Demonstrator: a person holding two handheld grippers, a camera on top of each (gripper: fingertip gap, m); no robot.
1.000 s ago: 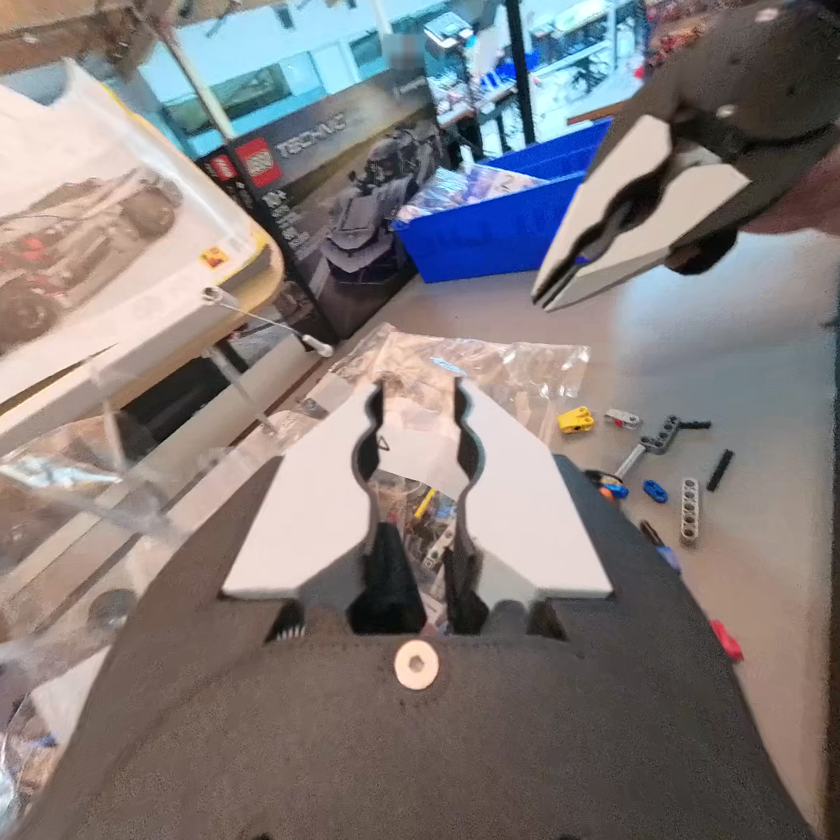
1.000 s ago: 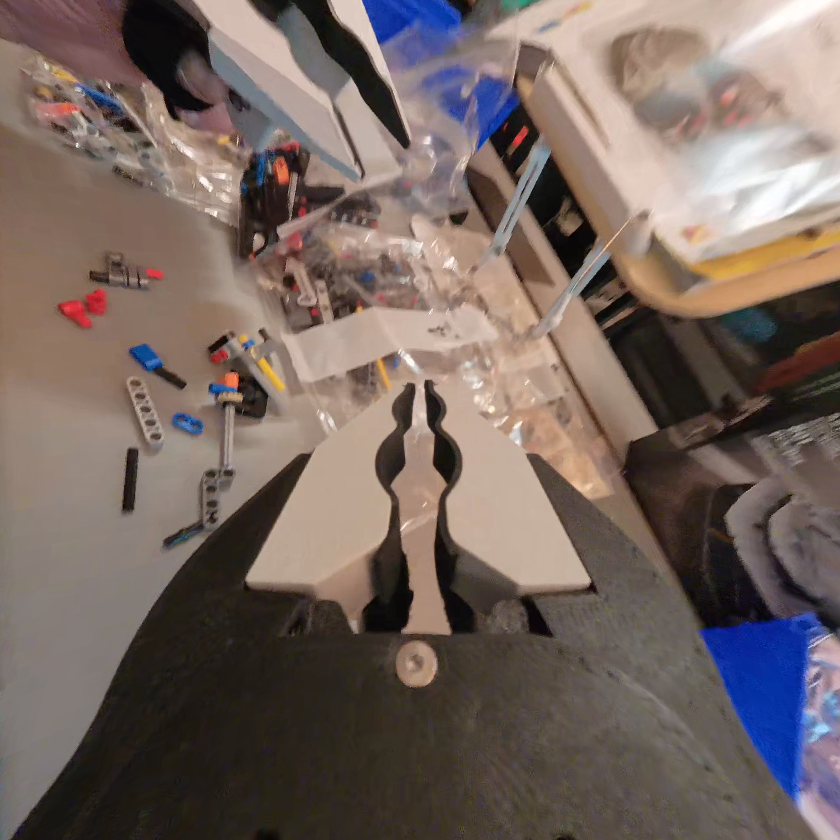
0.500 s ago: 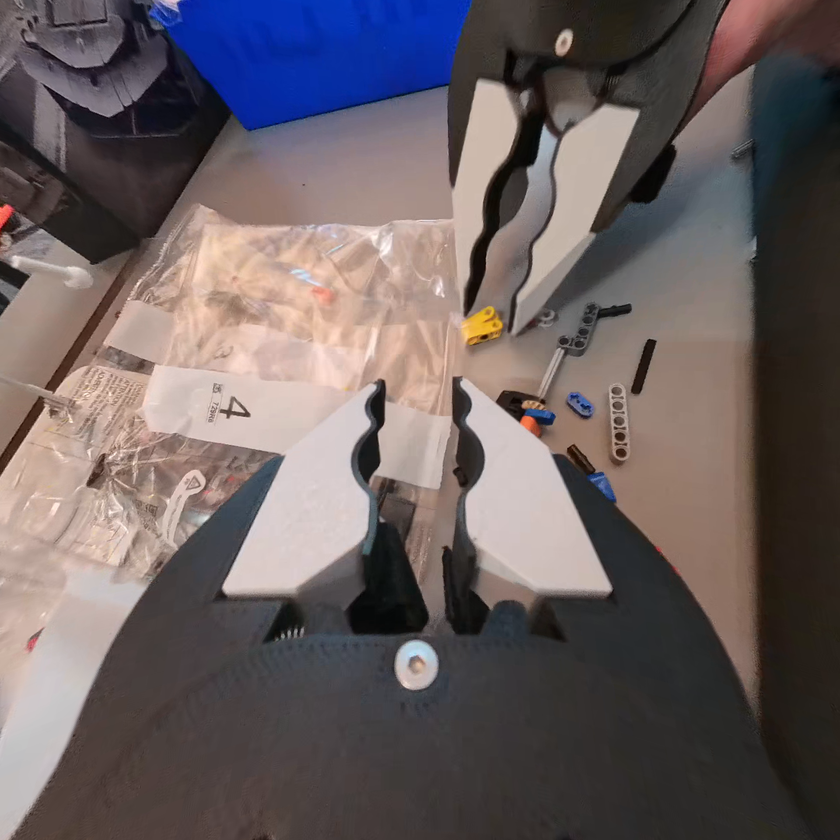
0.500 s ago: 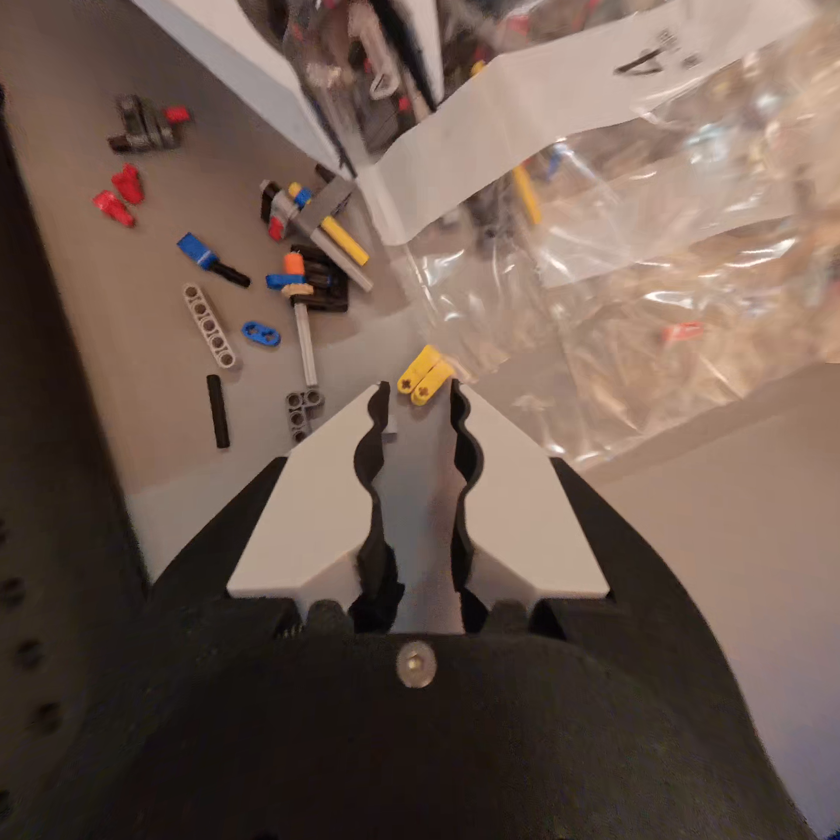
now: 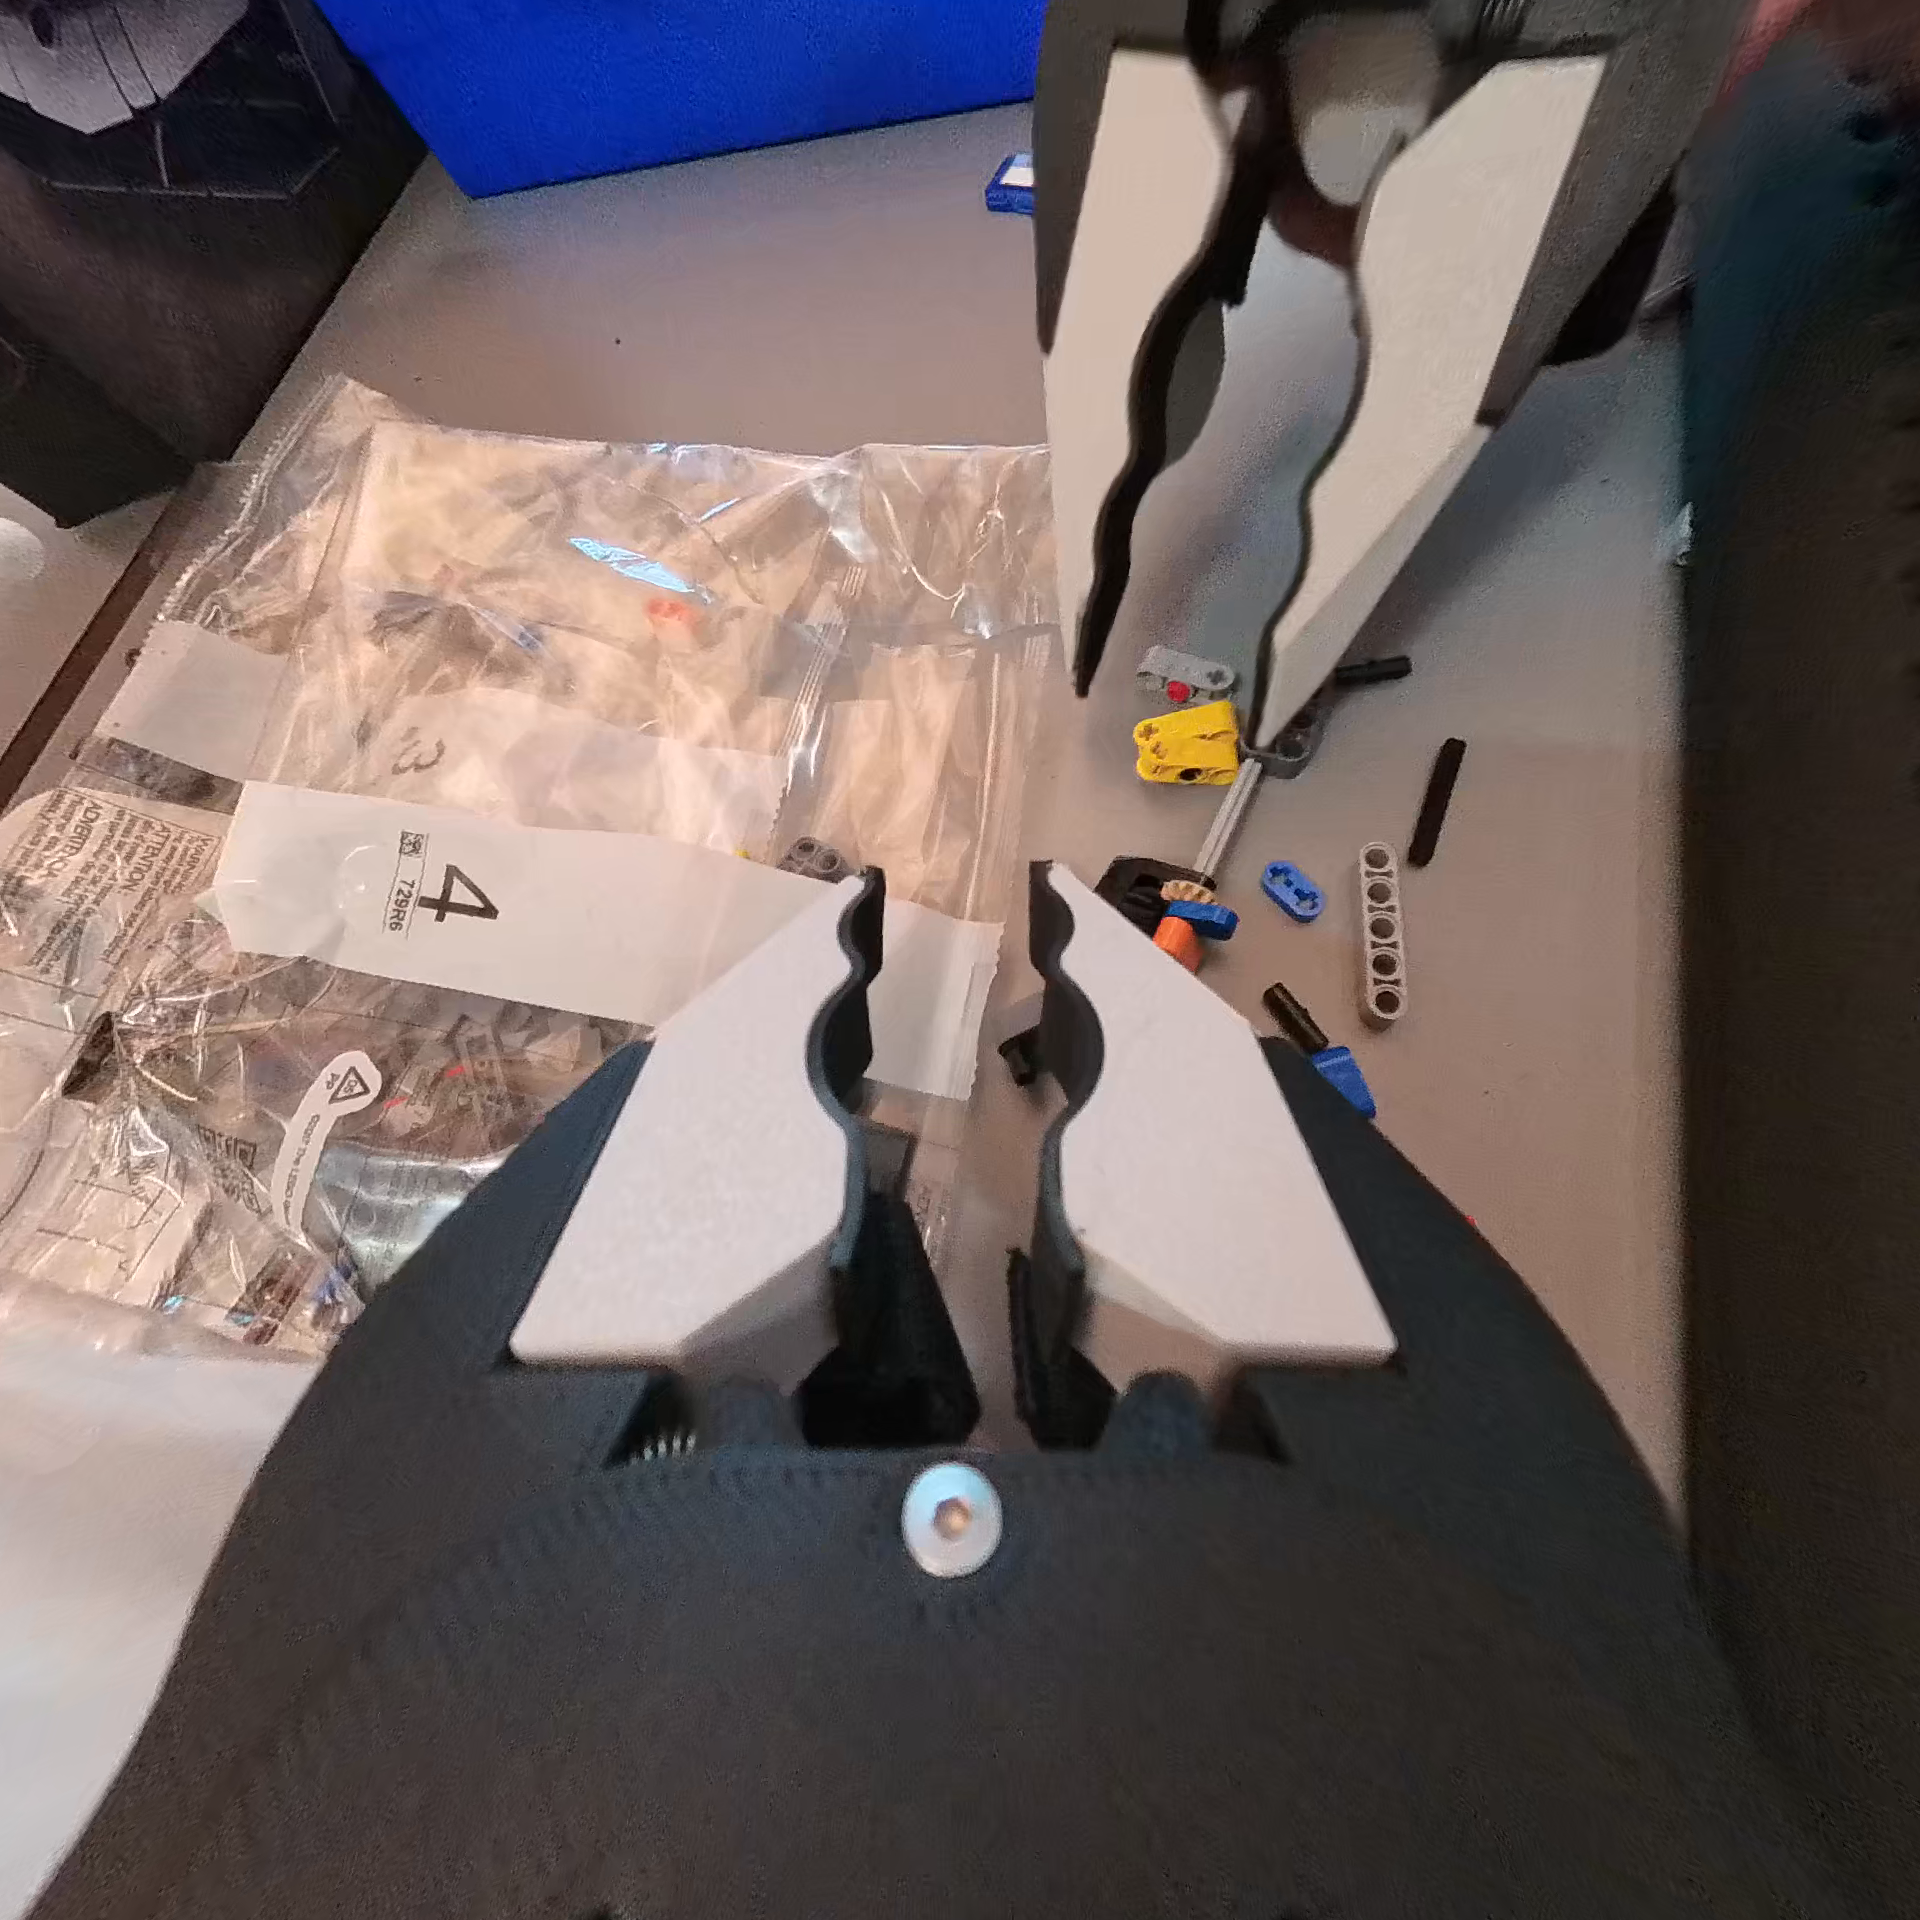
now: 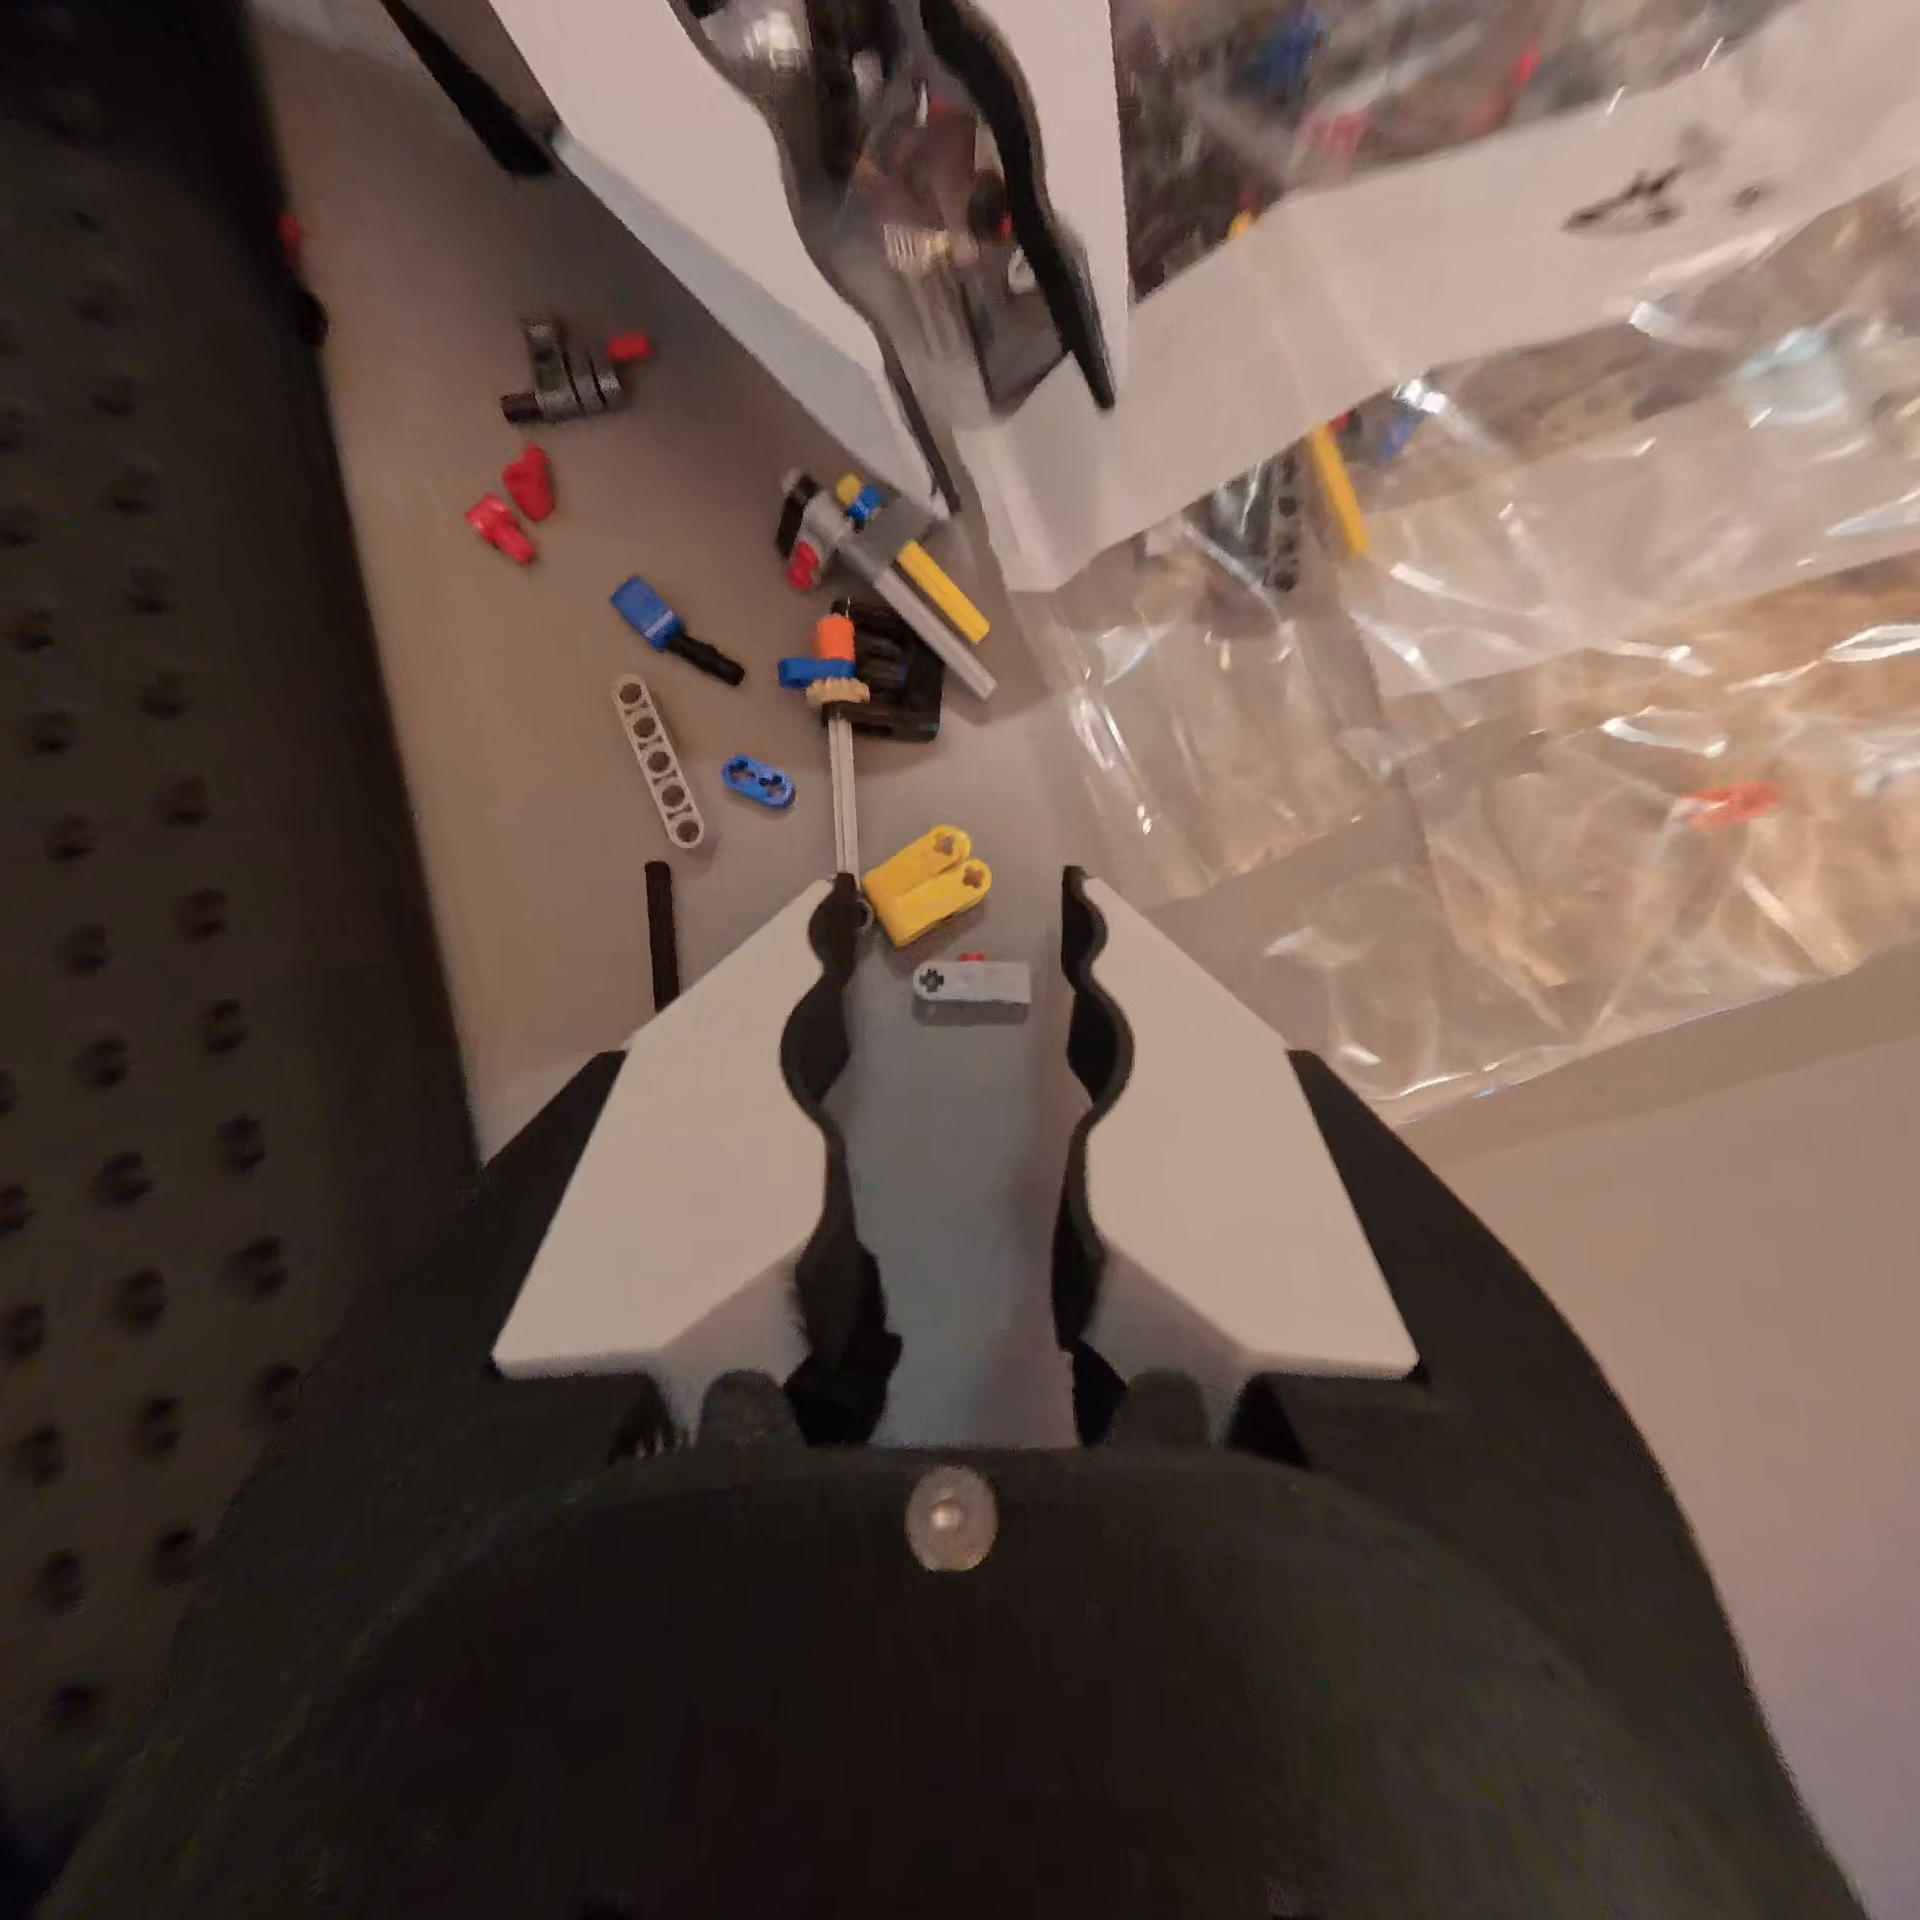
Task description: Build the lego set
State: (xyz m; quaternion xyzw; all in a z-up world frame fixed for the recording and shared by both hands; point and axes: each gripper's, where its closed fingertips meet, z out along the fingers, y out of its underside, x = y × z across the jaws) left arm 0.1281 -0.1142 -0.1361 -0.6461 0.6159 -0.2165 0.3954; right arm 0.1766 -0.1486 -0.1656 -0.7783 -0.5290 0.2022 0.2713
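Observation:
Loose lego parts lie on the grey table (image 5: pixel 1538 1143). My right gripper (image 6: pixel 956 888) is open, tips down at the table, and also shows in the left wrist view (image 5: pixel 1174 701). A yellow connector (image 6: pixel 925 883) (image 5: pixel 1190 743) lies just past its tips, near the left fingertip. A small grey connector with a red pin (image 6: pixel 971 982) (image 5: pixel 1184 673) lies between its fingers. My left gripper (image 5: pixel 956 883) is open and empty, above the edge of a numbered parts bag (image 5: pixel 499 914).
By the yellow piece lie a grey axle with tan gear and orange and blue bushes (image 6: pixel 842 707), a blue link (image 6: pixel 758 779), a grey beam (image 6: pixel 657 758), a black axle (image 6: pixel 660 935) and red pieces (image 6: pixel 509 499). A blue bin (image 5: pixel 675 73) stands behind. Left tips to right tips: about 7 cm. About 4 cm separates my right fingertips from the blue link (image 6: pixel 758 779). My left wrist view (image 5: pixel 1295 892) looks at it from another angle.
My right gripper came down from mid-air to the table by the yellow connector and opened wider. My left gripper tilted down over the bags and stayed open.

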